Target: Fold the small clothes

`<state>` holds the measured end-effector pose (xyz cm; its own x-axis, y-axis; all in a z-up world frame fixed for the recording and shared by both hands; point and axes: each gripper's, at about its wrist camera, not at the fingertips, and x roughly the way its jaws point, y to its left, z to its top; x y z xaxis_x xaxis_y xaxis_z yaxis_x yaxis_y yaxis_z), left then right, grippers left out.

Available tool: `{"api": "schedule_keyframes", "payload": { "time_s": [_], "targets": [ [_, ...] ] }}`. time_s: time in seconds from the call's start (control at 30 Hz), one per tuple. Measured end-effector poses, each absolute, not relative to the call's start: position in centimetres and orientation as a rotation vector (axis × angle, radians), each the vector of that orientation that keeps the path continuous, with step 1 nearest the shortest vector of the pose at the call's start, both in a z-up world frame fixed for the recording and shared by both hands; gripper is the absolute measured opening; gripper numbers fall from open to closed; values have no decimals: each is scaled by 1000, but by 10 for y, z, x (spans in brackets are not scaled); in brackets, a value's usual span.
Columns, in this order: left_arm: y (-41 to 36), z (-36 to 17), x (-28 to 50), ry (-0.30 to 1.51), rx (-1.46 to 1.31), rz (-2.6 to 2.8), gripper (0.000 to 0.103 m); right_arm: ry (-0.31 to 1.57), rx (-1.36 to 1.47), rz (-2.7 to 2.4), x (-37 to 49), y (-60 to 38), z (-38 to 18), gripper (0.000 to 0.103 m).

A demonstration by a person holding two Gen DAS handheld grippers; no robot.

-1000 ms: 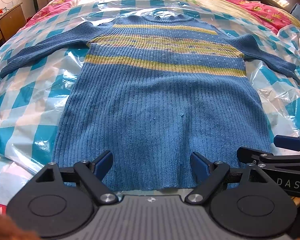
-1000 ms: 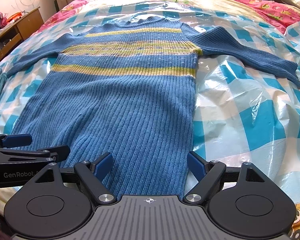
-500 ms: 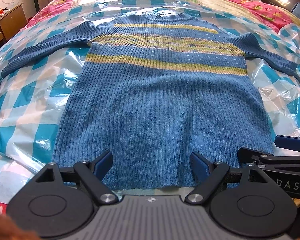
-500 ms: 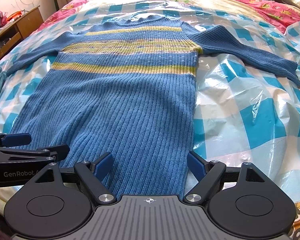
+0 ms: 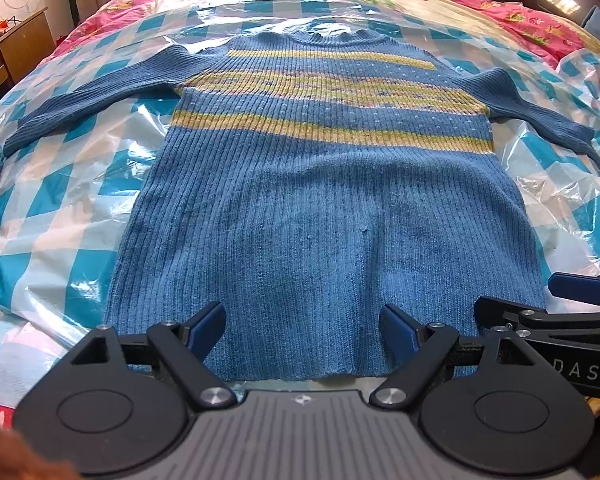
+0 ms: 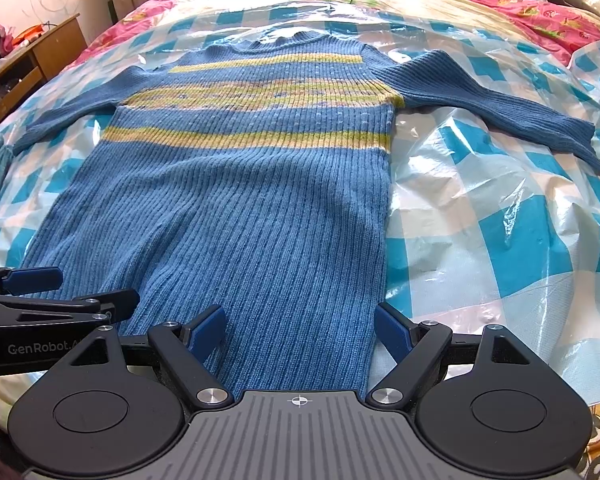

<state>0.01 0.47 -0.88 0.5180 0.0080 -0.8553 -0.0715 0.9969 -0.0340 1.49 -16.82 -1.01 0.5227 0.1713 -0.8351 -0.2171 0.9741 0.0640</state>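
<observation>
Blue striped sweater (image 5: 320,216) lies flat on the bed (image 5: 52,216). Left tongs (image 5: 302,330) and right tongs (image 6: 300,328) both gape, gripping nothing.

a blue ribbed sweater (image 5: 324,216) with yellow chest stripes lies flat, unfolded, sleeves spread, hem nearest.

Black gripper (image 5: 302,332) with blue pads (image 5: 206,326), silver screws, ribbed grey base.
</observation>
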Motion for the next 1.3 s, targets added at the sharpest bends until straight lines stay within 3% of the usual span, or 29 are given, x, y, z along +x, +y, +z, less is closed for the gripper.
{"api": "schedule_keyframes", "payload": {
  "time_s": [1.3],
  "targets": [
    [-23,11,46,991,-13,0,88,923,46,227,50,-200,9,83]
  ]
}}
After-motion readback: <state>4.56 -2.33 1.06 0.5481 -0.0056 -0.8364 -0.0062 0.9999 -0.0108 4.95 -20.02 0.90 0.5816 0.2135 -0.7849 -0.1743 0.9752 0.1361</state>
